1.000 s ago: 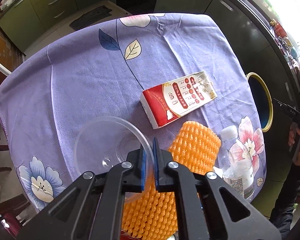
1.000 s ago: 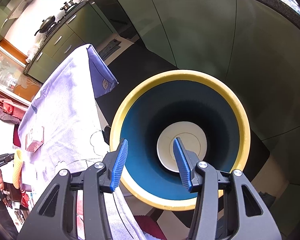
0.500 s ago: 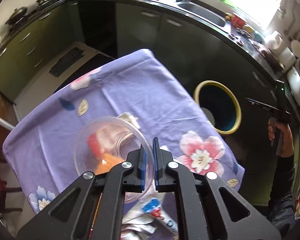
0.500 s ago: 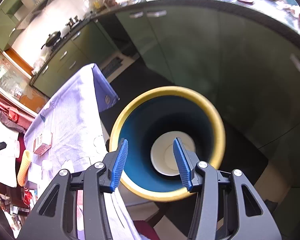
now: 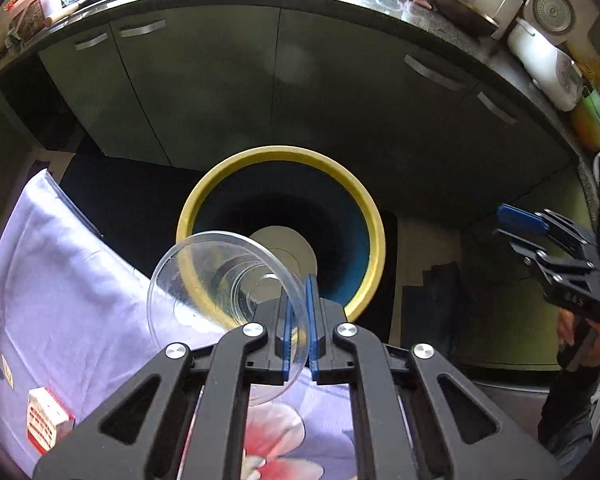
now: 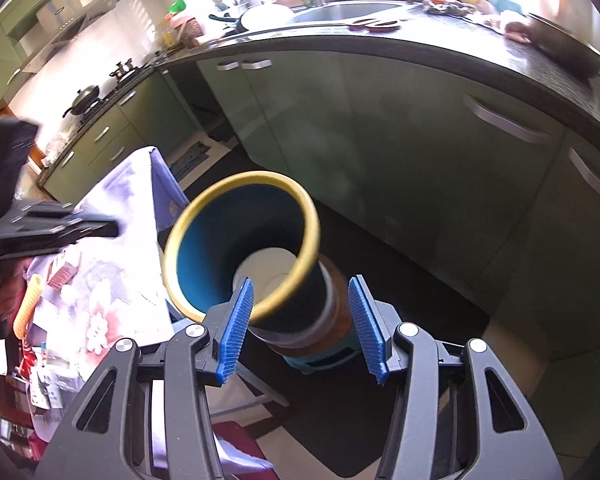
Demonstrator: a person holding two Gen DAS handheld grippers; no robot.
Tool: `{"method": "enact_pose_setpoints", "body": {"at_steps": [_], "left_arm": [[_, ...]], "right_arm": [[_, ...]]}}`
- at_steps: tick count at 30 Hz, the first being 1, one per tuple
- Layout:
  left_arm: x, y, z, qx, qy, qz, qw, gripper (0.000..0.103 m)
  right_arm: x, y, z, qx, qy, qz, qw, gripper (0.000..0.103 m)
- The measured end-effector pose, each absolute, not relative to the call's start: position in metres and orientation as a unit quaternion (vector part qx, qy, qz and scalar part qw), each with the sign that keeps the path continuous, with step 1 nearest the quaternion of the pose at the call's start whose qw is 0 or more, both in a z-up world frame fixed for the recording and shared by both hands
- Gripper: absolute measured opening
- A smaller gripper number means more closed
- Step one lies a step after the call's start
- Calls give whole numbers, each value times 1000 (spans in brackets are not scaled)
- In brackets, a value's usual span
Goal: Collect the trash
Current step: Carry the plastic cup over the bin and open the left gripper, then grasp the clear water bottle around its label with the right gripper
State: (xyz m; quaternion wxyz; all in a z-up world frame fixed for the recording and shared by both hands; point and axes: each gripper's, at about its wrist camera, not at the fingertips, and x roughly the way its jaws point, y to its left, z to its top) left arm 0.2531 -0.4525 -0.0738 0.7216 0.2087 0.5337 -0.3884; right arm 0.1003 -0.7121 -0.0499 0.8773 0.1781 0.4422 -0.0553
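Pinching clear bowl [image 5: 224, 280] rim, left hand-held gripper [image 5: 298, 320] over bin [image 5: 374, 216], right hand-held gripper [image 6: 302, 320] parted, empty.

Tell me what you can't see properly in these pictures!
- Bottom of the bin, left wrist view: dark, and partly covered by the clear plastic bowl pinched in the left hand-held gripper. Only a pale disc shows.
- Bin rim, right wrist view: smeared by motion blur.
- Trash on the table, right wrist view: too small and washed out to name.
- Red and white box, left wrist view: print unreadable.
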Motion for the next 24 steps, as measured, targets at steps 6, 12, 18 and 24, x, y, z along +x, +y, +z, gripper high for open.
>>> {"method": "enact_pose_setpoints", "body": {"at_steps": [6, 12, 18, 24], "left_arm": [[263, -471, -96, 217, 531, -371, 730, 41], [246, -414, -43, 180, 482, -382, 767, 57], [208, -314, 12, 128, 426, -368, 817, 66], [165, -207, 33, 80, 402, -311, 858, 76]], "right_arm": [[87, -722, -61, 180, 444, -66, 875, 53], [89, -710, -66, 175, 443, -47, 878, 54], [103, -670, -68, 152, 452, 6, 879, 59], [127, -594, -62, 127, 480, 101, 862, 59]]}}
